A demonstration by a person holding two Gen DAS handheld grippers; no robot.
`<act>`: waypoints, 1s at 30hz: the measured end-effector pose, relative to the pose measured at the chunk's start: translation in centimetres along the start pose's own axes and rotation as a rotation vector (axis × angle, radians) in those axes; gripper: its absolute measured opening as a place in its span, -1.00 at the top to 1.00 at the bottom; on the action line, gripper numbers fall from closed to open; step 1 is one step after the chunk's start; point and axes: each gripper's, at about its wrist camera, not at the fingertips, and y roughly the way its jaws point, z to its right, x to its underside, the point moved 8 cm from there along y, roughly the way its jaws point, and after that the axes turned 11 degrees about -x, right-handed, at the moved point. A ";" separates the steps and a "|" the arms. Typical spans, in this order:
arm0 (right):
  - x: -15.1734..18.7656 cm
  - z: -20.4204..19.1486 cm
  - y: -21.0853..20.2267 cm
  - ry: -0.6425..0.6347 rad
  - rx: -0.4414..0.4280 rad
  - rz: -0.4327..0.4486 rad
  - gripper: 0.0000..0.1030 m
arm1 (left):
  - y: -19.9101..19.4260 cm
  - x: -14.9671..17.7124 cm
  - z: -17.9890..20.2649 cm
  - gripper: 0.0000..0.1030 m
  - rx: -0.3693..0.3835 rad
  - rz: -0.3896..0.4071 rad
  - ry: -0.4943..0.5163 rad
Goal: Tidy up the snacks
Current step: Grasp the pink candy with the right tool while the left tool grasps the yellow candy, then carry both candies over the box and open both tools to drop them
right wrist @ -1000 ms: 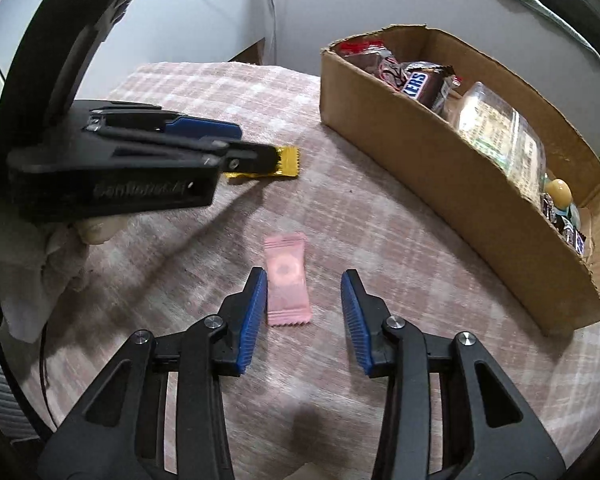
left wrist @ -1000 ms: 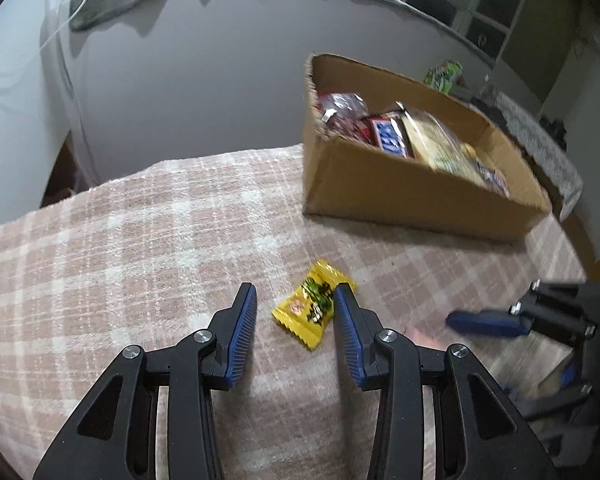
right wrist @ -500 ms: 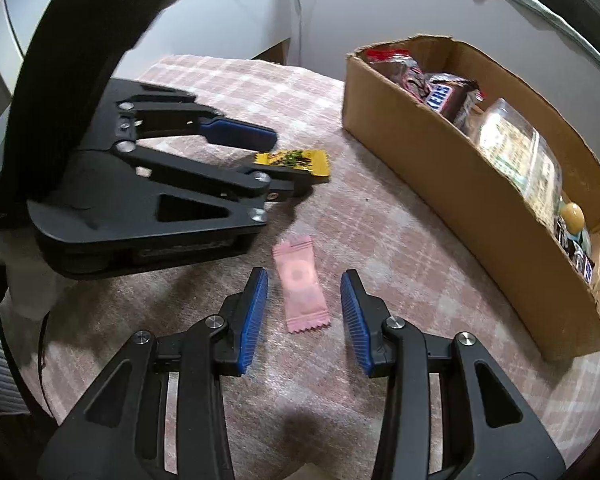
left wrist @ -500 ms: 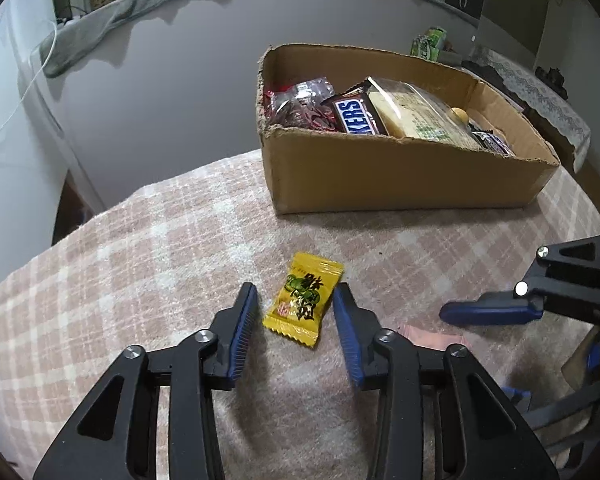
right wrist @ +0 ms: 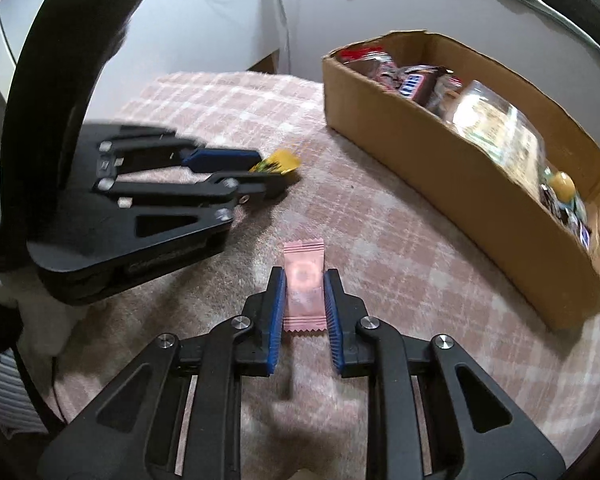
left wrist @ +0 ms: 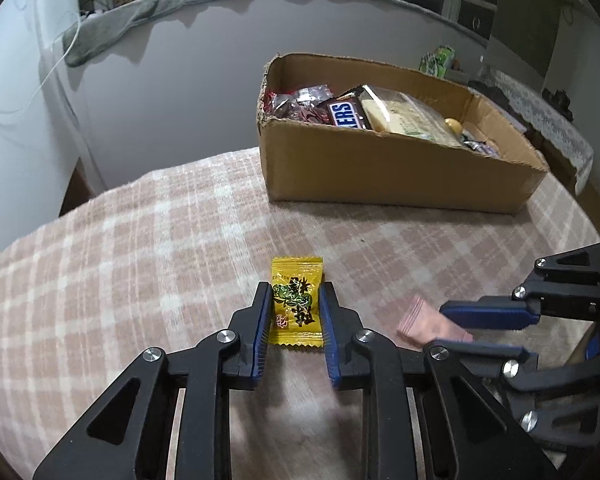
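A yellow candy packet (left wrist: 296,302) lies on the pink plaid cloth, and my left gripper (left wrist: 295,304) is shut on it, blue pads pressing both long sides. A pink candy packet (right wrist: 303,286) lies on the same cloth with my right gripper (right wrist: 303,292) shut on it the same way. In the left wrist view the pink candy packet (left wrist: 418,318) and right gripper (left wrist: 484,330) show at right. In the right wrist view the left gripper (right wrist: 256,170) and yellow candy packet (right wrist: 278,162) show at left. A cardboard box (left wrist: 380,176) of snacks stands beyond.
The cardboard box (right wrist: 452,184) holds a chocolate bar (left wrist: 346,114), a clear packet of biscuits (left wrist: 404,116) and several small wrapped sweets. The table edge (left wrist: 100,196) falls off at far left, with a grey wall behind. A person's light sleeve (right wrist: 28,320) is at left.
Both grippers have closed from open onto their candies: the left on the yellow packet, the right on the pink one. The left gripper shifted, so the box now appears more centred.
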 end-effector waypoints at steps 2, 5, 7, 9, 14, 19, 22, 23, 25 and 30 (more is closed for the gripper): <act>0.3 0.2 -0.9 0.021 -0.008 0.030 0.61 | -0.8 0.1 -0.2 0.58 0.011 0.017 -0.043; 0.5 0.5 -2.9 0.049 -0.012 0.084 0.61 | -2.4 -0.2 -0.4 0.58 0.027 0.055 -0.089; 0.3 1.1 -4.1 0.067 -0.015 0.120 0.61 | -3.4 -0.3 -0.3 0.58 0.038 0.082 -0.120; 0.3 1.7 -5.3 0.087 -0.016 0.148 0.61 | -4.1 -0.6 -0.2 0.58 0.054 0.101 -0.154; 0.1 3.1 -8.1 0.099 0.022 0.202 0.61 | -5.0 -1.6 -0.1 0.58 0.062 0.130 -0.181; -1.1 5.1 -10.5 0.105 0.057 0.257 0.61 | -6.3 -3.4 0.2 0.58 0.064 0.175 -0.202; -1.8 6.1 -12.1 0.101 0.086 0.288 0.61 | -6.8 -4.8 0.6 0.58 0.054 0.204 -0.199; -2.1 6.6 -12.7 0.103 0.094 0.301 0.61 | -7.0 -5.2 0.8 0.58 0.052 0.212 -0.195; -2.6 7.3 -13.3 0.107 0.102 0.318 0.61 | -7.1 -6.1 1.3 0.58 0.048 0.230 -0.187; -4.2 9.2 -14.9 0.109 0.130 0.350 0.61 | -7.3 -8.2 2.6 0.58 0.043 0.260 -0.164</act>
